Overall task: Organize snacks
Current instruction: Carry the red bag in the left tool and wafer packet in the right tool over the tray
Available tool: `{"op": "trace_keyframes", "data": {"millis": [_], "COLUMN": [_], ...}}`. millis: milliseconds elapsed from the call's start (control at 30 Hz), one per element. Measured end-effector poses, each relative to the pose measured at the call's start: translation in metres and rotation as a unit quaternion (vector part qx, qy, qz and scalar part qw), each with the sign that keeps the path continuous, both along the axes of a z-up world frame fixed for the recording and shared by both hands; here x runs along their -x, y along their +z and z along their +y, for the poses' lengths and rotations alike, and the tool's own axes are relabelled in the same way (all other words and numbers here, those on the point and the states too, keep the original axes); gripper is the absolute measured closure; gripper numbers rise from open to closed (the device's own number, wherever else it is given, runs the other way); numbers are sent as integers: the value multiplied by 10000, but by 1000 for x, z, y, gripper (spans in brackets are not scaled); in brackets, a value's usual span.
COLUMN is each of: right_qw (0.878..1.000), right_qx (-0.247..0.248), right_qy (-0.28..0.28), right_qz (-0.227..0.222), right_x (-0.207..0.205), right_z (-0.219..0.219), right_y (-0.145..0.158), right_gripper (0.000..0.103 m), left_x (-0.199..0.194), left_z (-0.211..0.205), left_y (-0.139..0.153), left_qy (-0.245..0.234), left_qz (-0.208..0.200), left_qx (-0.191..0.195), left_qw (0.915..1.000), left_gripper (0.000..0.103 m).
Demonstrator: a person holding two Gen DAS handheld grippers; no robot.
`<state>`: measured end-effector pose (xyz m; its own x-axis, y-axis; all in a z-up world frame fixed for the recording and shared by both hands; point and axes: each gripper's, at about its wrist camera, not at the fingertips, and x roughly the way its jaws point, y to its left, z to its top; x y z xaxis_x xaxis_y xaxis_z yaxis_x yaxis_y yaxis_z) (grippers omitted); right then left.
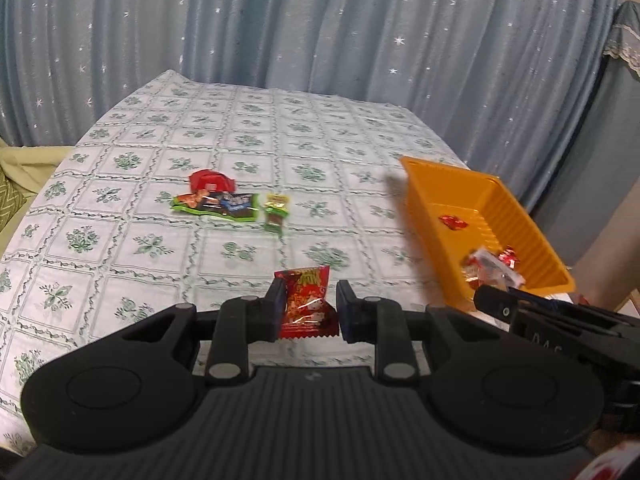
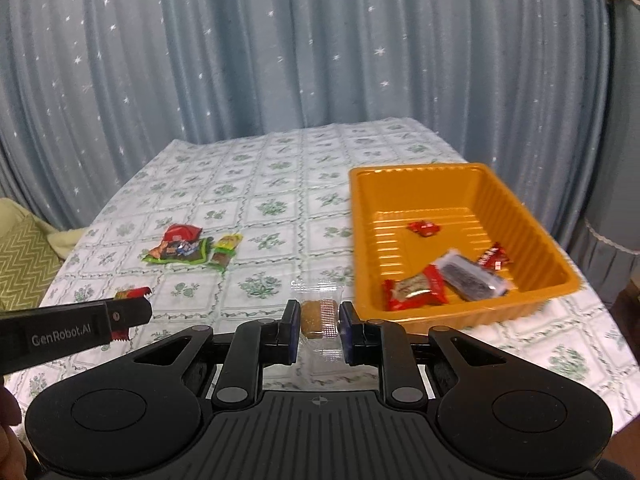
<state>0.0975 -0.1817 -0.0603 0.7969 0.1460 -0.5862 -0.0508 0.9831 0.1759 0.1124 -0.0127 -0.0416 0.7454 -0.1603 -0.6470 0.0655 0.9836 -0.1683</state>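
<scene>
1. The left gripper (image 1: pixel 307 307) has its jaws apart around a glossy red snack packet (image 1: pixel 306 304) with crimped ends, which lies on the table (image 1: pixel 120 208).
2. The right gripper (image 2: pixel 319 326) has its jaws apart around a clear-wrapped brown square biscuit (image 2: pixel 318 311).
3. The ribbed orange plastic tray (image 2: pixel 532 304) holds red-wrapped snacks and a dark bar.
4. A green pouch (image 1: pixel 216 206) lies further back on the floral cloth.

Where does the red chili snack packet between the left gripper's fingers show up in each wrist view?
Left wrist: red snack packet sits bottom centre, between the left gripper fingers.
Right wrist: only its red ends peek out behind the left gripper at the left edge.
Shared landmark: the orange tray, to the packet's right in both.
</scene>
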Motion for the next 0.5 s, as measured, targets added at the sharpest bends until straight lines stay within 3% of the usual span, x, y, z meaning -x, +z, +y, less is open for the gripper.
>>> {"op": "trace_keyframes", "data": {"millis": [500], "right_qw": [9982], "right_qx": [-140], "right_qy": [-570], "right_qz": [-127], "right_x": [29], "right_z": [-49], "right_y": [23], "right_gripper": [82], "left_x": [14], "left_z": [-49], "left_y": [25], "left_qy": [-521], "left_qz": [-174], "left_qx": [-26], "left_qw": [9985], "left_gripper": [79]}}
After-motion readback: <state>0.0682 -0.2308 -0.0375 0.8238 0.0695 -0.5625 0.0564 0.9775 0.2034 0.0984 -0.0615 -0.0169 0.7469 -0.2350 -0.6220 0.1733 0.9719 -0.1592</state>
